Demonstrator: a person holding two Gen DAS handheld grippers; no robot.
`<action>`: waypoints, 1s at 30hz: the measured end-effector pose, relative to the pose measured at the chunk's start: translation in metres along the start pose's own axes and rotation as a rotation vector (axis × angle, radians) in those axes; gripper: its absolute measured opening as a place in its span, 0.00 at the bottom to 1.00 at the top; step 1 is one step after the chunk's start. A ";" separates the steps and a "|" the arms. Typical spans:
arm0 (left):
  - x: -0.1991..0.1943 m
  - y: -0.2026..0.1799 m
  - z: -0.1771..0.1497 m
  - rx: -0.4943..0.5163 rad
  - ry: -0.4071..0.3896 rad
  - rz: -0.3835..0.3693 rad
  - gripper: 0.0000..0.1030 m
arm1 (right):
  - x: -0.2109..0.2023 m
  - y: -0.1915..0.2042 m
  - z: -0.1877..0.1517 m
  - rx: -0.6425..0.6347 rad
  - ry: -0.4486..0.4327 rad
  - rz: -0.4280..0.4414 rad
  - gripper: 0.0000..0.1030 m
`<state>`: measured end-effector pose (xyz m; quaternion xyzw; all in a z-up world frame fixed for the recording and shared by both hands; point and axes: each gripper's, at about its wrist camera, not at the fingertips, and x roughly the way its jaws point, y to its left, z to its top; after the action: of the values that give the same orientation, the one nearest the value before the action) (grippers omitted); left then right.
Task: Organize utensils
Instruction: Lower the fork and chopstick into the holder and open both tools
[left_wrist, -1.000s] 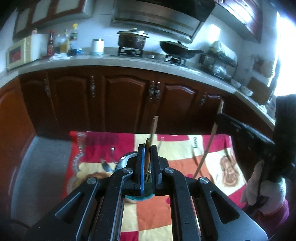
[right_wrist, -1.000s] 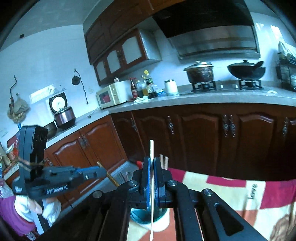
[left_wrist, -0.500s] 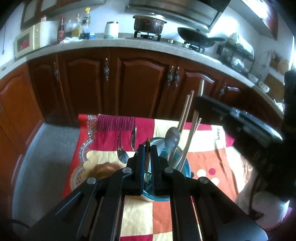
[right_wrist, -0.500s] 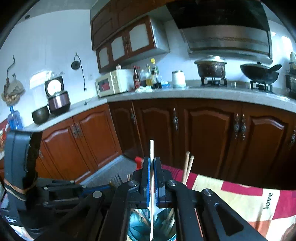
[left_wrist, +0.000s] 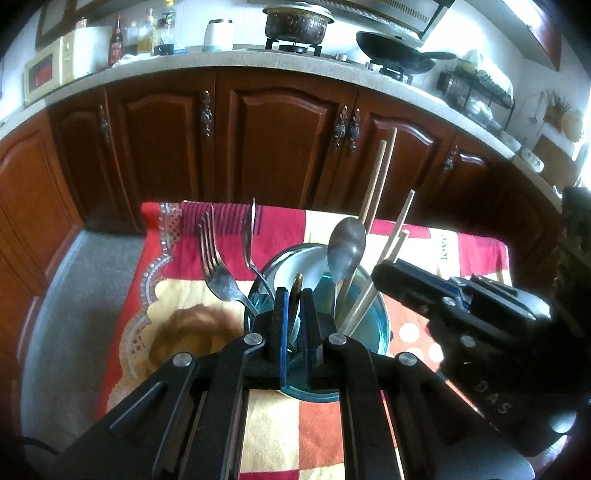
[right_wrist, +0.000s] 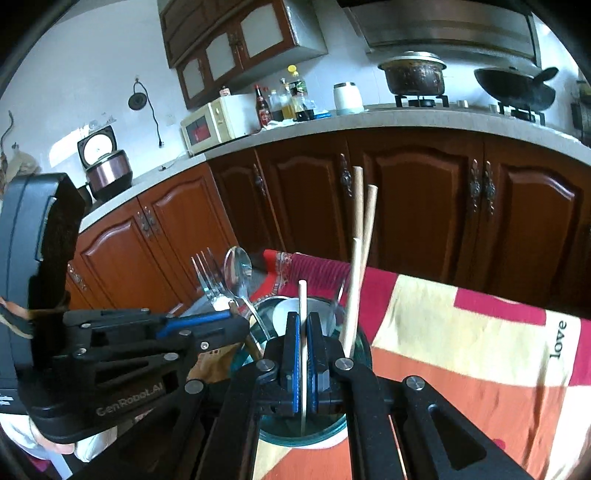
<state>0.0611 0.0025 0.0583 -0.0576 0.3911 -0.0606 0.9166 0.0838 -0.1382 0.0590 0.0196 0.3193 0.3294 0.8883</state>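
Observation:
A blue glass holder (left_wrist: 376, 325) (right_wrist: 364, 347) stands on a red, orange and cream tablecloth (left_wrist: 177, 258). In it lean a spoon (left_wrist: 345, 251) (right_wrist: 238, 266), a fork (left_wrist: 212, 251) (right_wrist: 207, 273) and wooden chopsticks (left_wrist: 380, 173) (right_wrist: 364, 214). My left gripper (left_wrist: 293, 295) is shut on a slim brownish utensil (left_wrist: 297, 284), right over the holder's near rim. My right gripper (right_wrist: 303, 317) is shut on a pale chopstick (right_wrist: 303, 295) whose lower end reaches into the holder. Each gripper also shows in the other's view: the right gripper (left_wrist: 406, 284), the left gripper (right_wrist: 232, 321).
Dark wooden cabinets (left_wrist: 277, 140) run behind the table under a grey counter (left_wrist: 221, 62) with a microwave (right_wrist: 218, 122), a pot (right_wrist: 412, 74) and a wok (right_wrist: 517, 88). Grey floor (left_wrist: 74, 295) lies left of the table edge. A person's light sleeve (right_wrist: 22, 435) holds the left gripper.
Both grippers have sunk toward the holder, which now sits right under their fingers. The held chopstick and slim utensil came down with them; both grips stayed shut.

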 end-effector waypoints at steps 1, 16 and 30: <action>0.001 -0.001 -0.001 0.005 0.000 0.004 0.04 | -0.001 -0.002 -0.001 0.008 0.003 0.002 0.03; 0.000 -0.006 -0.005 -0.004 0.004 0.015 0.14 | -0.012 -0.017 -0.007 0.093 0.039 -0.014 0.22; -0.032 -0.009 -0.015 -0.023 -0.055 0.033 0.41 | -0.054 -0.014 -0.011 0.122 -0.014 -0.076 0.35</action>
<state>0.0276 -0.0023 0.0721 -0.0632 0.3675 -0.0392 0.9270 0.0538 -0.1829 0.0763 0.0640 0.3331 0.2751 0.8996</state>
